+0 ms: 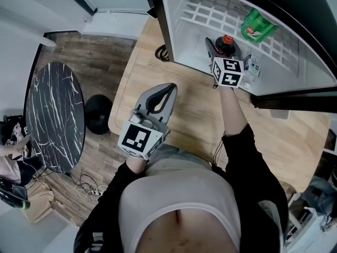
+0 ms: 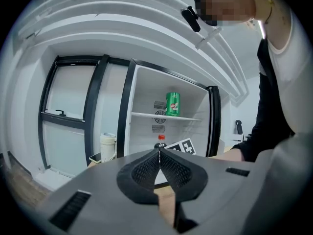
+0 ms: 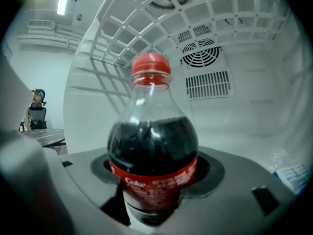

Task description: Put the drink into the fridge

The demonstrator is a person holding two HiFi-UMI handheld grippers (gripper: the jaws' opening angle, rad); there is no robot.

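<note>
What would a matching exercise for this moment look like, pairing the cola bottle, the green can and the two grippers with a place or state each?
Things:
1. cola bottle
2. green can
3. left gripper
4. right gripper

Places or states:
A. standing on the wire shelf in the fridge
B. jaws clamped on a thing, inside the fridge
C. red cap, dark liquid
D. jaws together, nothing between them

Pairs: 1-C, 2-A, 3-D, 4-B.

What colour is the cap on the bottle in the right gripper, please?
Red; the cap shows best in the right gripper view.
</note>
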